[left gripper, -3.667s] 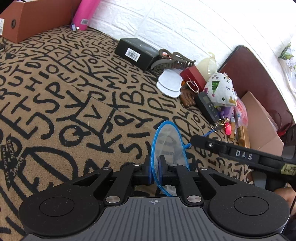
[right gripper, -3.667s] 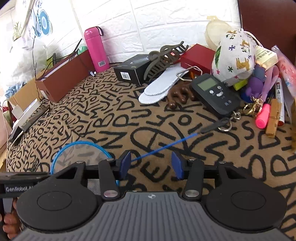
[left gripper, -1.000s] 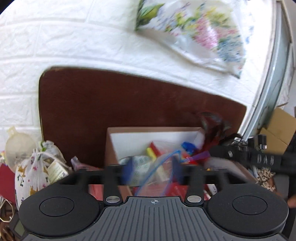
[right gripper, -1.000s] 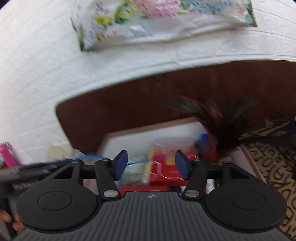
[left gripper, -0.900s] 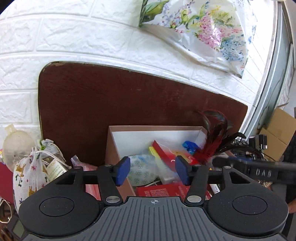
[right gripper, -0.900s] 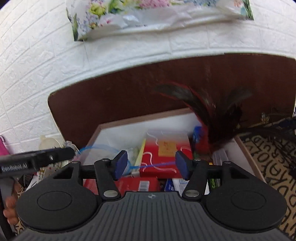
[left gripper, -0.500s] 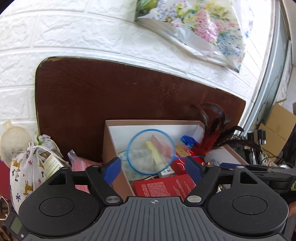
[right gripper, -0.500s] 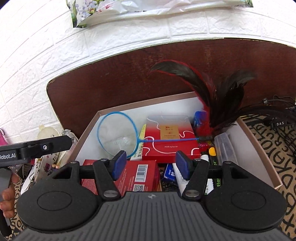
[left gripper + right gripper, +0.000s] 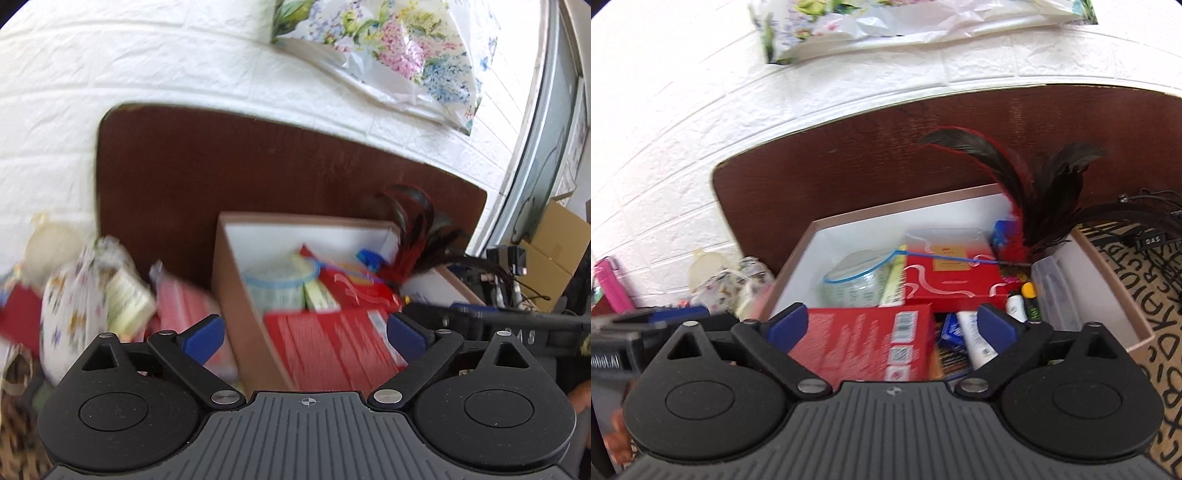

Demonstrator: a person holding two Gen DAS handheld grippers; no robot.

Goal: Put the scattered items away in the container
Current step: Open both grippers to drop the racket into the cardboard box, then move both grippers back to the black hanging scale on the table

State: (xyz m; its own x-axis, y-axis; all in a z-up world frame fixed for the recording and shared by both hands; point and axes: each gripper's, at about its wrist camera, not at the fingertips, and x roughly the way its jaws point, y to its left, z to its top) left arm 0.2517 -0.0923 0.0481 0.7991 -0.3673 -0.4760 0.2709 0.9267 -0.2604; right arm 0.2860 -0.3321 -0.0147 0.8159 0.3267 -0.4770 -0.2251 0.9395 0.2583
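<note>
We see the brown cardboard box with a white lining (image 9: 1108,266) standing against a dark brown rounded board (image 9: 849,147) that leans on the white brick-pattern wall (image 9: 683,129). Inside it the small blue-rimmed hand net with a thin blue handle (image 9: 864,275) lies on top of the contents: its hoop rests toward the box's left wall and its handle runs right across a red gift box with a white ribbon pattern (image 9: 951,280) toward the black-and-red feather toy (image 9: 1034,192) at the back right corner. A flat red carton with a barcode label (image 9: 871,343) fills the near left part of the box, and white tubes (image 9: 975,339) lie beside it.

The left gripper (image 9: 306,334) and the right gripper (image 9: 892,325) both hover at the near edge of the box; the jaws of each have just been opening and now stand wide apart, with nothing between the blue pads (the net touches neither pair).

Outside the box's left wall, in the blurred left wrist view, a white drawstring pouch with small coloured figures (image 9: 70,306) sits beside a pink packet (image 9: 181,302). The tan cloth with black lettering (image 9: 1160,295) covers the surface on the box's right.
</note>
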